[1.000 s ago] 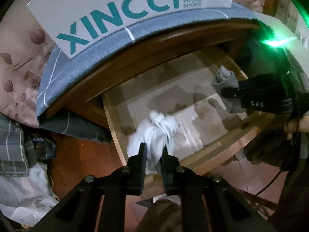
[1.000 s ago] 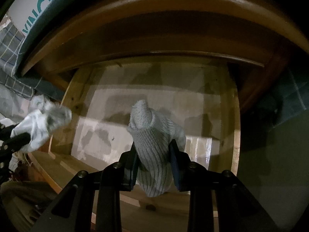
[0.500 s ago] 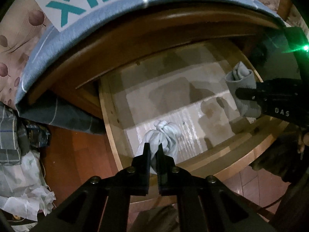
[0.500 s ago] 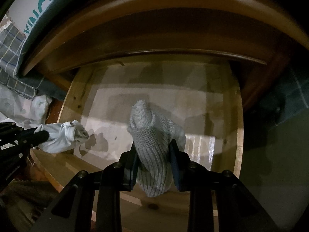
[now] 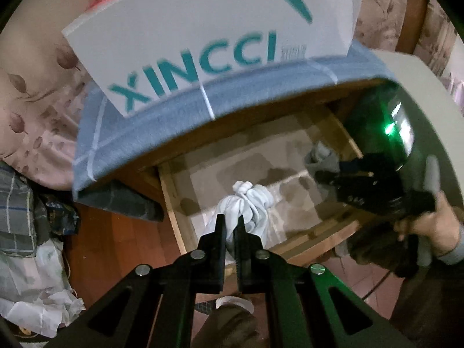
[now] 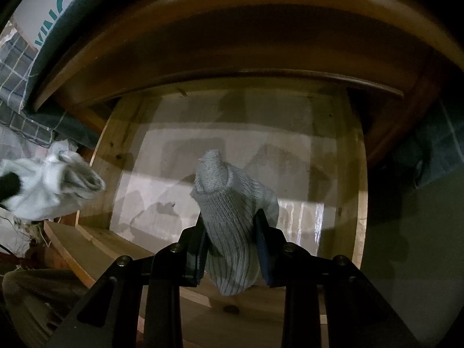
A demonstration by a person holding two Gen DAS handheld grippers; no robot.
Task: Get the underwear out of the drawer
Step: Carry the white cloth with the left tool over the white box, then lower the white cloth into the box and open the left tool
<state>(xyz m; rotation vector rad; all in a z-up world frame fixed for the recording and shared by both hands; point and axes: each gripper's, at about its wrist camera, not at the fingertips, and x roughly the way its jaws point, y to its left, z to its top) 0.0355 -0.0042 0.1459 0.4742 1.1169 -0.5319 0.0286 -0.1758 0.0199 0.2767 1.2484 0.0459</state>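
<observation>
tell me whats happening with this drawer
A person is emptying an open wooden drawer with two handheld tools. The left tool is clamped on a white knotted bundle of cloth, and the right tool is clamped on a grey ribbed knit roll. Both pieces are held above the drawer, whose visible floor looks bare.

It was a bedroom in someone's home. A wooden drawer (image 6: 352, 156) stood pulled open under a bed frame (image 6: 232, 43), straight ahead of the jaws. Above it lay a blue sheet (image 5: 150, 121), a flowered quilt (image 5: 34, 66) and a shoe box (image 5: 203, 37). Left of the jaws, folded checked clothes (image 5: 20, 203) sat by the red tile floor (image 5: 116, 246).
</observation>
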